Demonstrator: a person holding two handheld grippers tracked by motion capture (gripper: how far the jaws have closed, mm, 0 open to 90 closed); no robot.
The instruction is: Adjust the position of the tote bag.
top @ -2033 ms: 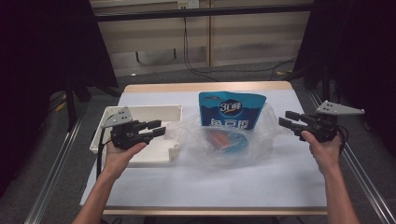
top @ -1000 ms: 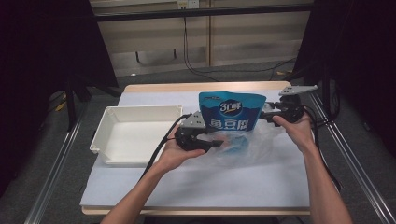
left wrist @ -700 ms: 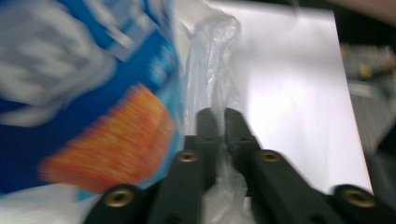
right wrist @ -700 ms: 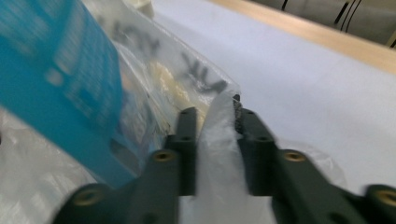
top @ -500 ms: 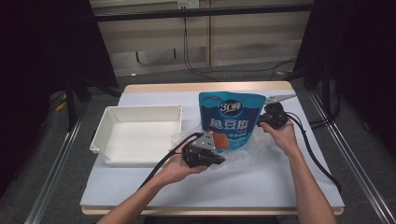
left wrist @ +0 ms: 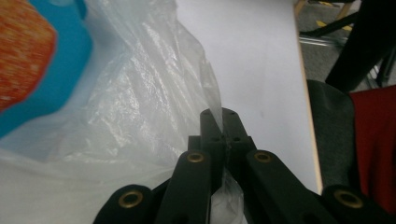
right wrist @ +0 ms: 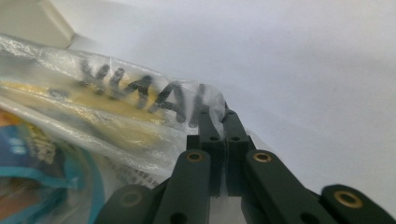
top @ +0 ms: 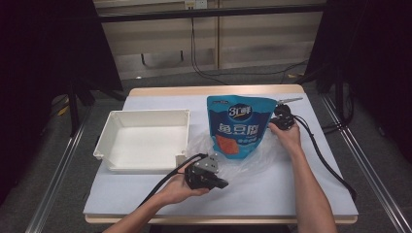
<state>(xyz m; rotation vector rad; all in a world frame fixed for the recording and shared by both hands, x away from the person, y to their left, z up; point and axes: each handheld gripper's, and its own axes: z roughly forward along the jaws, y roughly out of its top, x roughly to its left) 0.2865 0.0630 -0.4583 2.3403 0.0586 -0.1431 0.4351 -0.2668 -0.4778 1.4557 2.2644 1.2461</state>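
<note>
We pinch the clear bag (top: 252,158) at two edges. Our left gripper (top: 221,183) has just closed, its jaws clamping a fold of film at the near edge; our right gripper (top: 273,122) has just closed too, clamping the far right edge. The blue pouch (top: 238,126) lies on the bag, mid-table, just right of the white tray (top: 145,116).

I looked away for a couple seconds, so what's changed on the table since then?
Both grippers came in and down: the left gripper closed on the clear plastic bag at its near edge, the right gripper at its far side. The blue pouch and white tray stayed put.
</note>
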